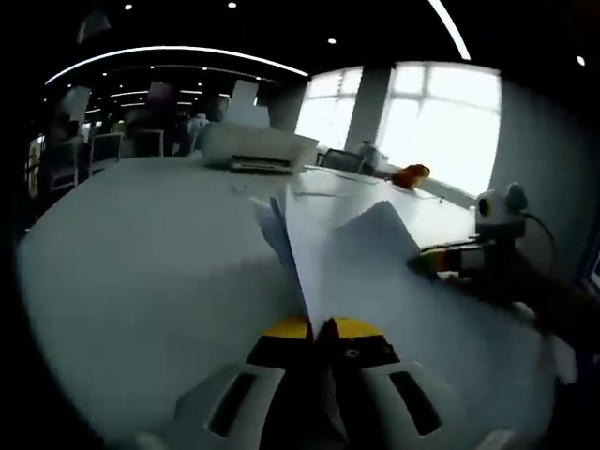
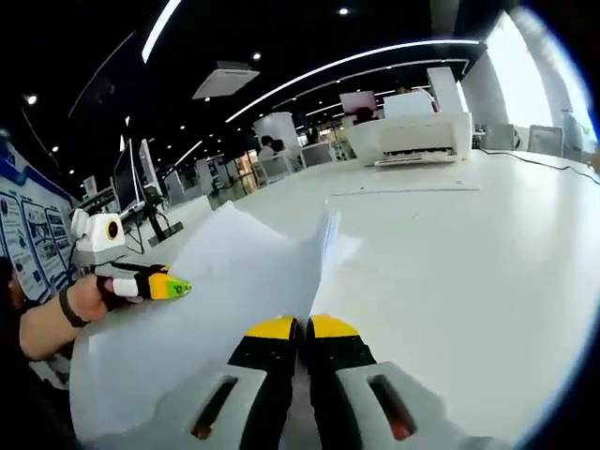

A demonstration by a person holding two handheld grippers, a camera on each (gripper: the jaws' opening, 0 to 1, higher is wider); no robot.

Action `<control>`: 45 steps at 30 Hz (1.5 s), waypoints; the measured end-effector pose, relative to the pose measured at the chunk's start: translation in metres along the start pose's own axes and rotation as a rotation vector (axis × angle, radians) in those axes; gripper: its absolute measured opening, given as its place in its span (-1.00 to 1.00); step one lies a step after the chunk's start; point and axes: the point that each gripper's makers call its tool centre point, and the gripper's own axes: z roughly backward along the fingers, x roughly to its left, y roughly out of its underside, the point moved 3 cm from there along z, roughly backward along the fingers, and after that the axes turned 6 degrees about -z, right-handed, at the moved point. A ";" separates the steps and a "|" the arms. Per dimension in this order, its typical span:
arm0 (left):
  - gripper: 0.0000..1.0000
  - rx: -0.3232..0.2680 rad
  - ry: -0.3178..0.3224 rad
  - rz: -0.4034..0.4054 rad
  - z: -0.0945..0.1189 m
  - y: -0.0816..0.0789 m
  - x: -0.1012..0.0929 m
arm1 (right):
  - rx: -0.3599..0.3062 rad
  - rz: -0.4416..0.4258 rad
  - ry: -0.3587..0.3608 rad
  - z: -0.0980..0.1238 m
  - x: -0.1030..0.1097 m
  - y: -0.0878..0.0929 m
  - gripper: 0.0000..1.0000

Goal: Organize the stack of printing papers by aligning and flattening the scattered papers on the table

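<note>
Both yellow-tipped grippers pinch the loose white sheets of printing paper over the white table.

The left gripper (image 1: 320, 330) has its jaws pressed together on the white paper stack (image 1: 375, 272). The right gripper (image 2: 302, 328) clamps the same sheets, which lift and fan above the white table (image 2: 450, 253). A white printer (image 2: 417, 139) sits beyond.

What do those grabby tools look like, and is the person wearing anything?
Each tool has yellow tips on black jaws with white bodies: the left tool and right tool. A dark band wraps the wrist beside the person's hand.
</note>
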 end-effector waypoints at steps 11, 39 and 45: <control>-0.70 -0.023 -0.052 -0.111 0.002 0.001 -0.004 | -0.016 0.087 0.016 -0.004 -0.010 -0.004 -0.94; -0.40 -0.057 -0.173 -0.265 0.003 -0.003 0.003 | -0.043 0.206 0.105 -0.007 -0.005 -0.005 -0.46; -0.19 -0.091 -0.195 -0.240 0.008 -0.008 0.007 | -0.048 0.187 0.108 -0.006 0.001 -0.003 -0.35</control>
